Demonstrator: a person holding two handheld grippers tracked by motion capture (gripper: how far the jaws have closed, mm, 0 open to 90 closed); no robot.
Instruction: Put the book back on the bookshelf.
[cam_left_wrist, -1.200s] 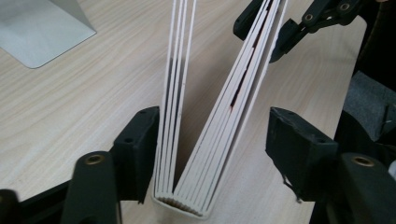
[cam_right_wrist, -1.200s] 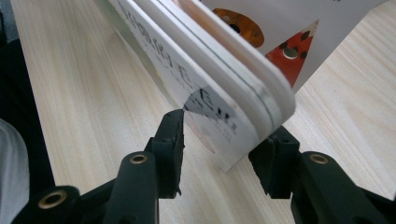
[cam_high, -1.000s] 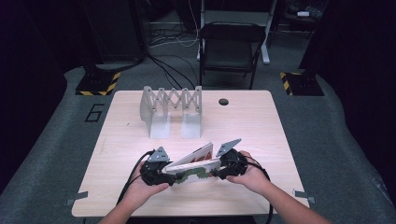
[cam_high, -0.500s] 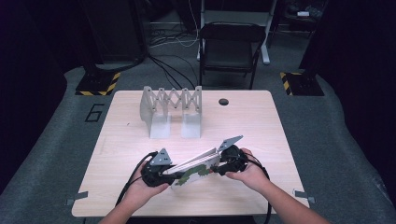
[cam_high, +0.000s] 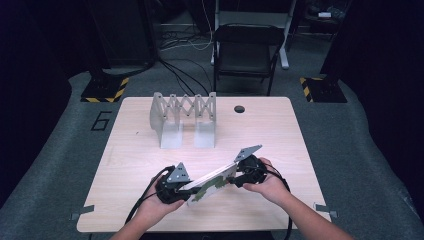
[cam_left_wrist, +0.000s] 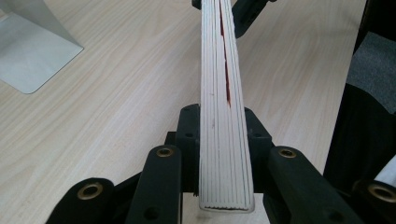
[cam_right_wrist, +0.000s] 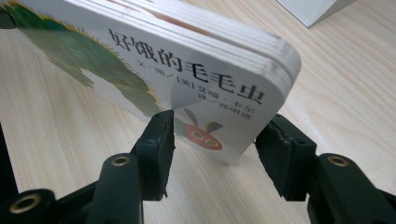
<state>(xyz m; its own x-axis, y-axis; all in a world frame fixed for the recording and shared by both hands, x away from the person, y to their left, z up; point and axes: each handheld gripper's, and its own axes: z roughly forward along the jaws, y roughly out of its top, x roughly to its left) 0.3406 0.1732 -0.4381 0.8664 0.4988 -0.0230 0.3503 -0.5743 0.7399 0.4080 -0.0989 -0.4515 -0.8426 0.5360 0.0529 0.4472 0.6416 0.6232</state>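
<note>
While left gripper (cam_high: 186, 189) clamps book (cam_high: 210, 181), hands seem level.

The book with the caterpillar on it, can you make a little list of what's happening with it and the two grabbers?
book: board book, caterpillar on cover, closed, held above the table
left gripper: just closed, jaws clamped on the book's page edge
right gripper: jaws just opening, apart around the book's corner, not pressing
behind: grey folding rack, standing apart
</note>
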